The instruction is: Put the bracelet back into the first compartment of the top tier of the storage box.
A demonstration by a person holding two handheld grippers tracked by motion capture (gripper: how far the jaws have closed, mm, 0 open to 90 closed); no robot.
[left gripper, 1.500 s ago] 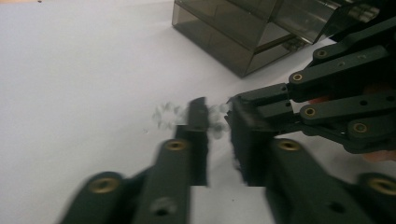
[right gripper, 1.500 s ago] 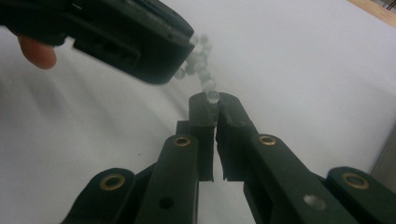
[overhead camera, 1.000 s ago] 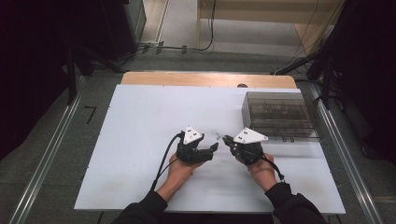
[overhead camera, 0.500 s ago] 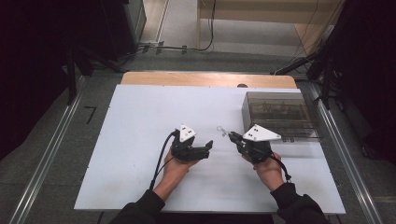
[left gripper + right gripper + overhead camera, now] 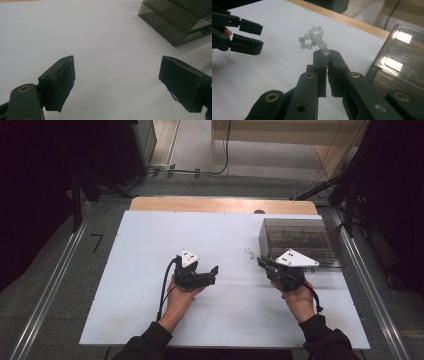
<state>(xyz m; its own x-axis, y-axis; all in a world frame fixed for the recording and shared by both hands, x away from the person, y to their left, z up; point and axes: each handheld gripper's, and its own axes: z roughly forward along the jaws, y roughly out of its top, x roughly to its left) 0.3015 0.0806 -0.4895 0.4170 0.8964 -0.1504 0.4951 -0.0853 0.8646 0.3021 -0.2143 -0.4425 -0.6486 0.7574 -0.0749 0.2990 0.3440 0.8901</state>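
Note:
A small bracelet of pale, cloudy beads (image 5: 312, 37) hangs in a loop above the white table (image 5: 150, 250). My right gripper (image 5: 325, 56) is shut on one end of it, pinching a bead between its fingertips. In the high view the bracelet (image 5: 248, 253) shows just off the tip of the right gripper (image 5: 260, 261), left of the box. My left gripper (image 5: 212, 272) is a hand's width to the left, pointing right. Its jaws have just been opening and stand wide in the left gripper view (image 5: 117, 80), with nothing between them.
A smoked clear plastic box (image 5: 300, 240) stands at the table's right side, close behind my right gripper; its corner shows in the left gripper view (image 5: 175, 20). A wooden strip (image 5: 220, 205) edges the far side. Dark floor and cables lie beyond.
The two hands have drawn apart, the left going left and the right going right with the bracelet. The left gripper's jaws have opened wider.

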